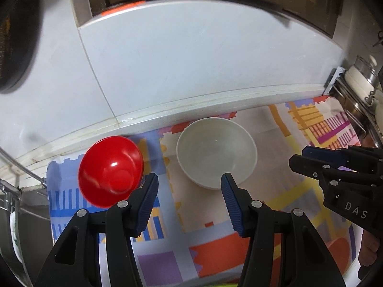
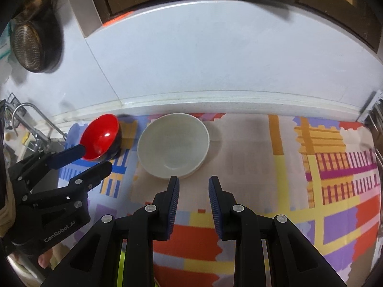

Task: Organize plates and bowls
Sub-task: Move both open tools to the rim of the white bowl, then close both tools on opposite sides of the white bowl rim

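1. The white bowl sits upright on the patterned mat at frame centre, just above the left gripper tips; the red bowl lies tilted at lower left, against the left finger.
2. In the right wrist view, the white bowl is just above the right gripper.
3. Left jaws stand wide, empty; right jaws narrower, also empty.
4. The strainer at upper left is blurred.
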The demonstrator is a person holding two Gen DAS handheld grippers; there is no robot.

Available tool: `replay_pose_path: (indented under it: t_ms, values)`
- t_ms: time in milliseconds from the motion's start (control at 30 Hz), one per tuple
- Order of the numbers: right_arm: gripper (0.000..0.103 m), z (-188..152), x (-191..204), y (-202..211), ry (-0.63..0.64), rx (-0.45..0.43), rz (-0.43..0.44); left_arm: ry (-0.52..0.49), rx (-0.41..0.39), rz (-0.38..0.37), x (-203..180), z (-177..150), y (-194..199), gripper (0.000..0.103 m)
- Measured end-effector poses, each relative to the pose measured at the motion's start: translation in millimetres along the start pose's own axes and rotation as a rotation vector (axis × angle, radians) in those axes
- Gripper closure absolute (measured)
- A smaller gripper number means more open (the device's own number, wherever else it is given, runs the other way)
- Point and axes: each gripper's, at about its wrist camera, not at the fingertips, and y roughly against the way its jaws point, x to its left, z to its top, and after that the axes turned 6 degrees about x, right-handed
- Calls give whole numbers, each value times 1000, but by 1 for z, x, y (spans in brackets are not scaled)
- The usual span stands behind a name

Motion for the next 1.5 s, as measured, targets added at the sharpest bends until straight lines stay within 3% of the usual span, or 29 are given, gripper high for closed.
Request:
replay_pose_path:
  t_ms: [800, 1033, 1167, 1500]
  values:
    - [76, 46, -22, -97, -42, 128, 28, 34, 125, 26, 18, 36, -101, 60]
    - [77, 48, -30, -111, -74, 159, 43, 35, 169, 1, 16, 40, -118, 78]
    - [87, 48, -33, -116, -85, 173, 54, 28, 186, -19, 13, 41, -125, 90]
    - [91, 48, -35, -118, -110, 177, 55, 60, 183, -20, 14, 39, -125, 91]
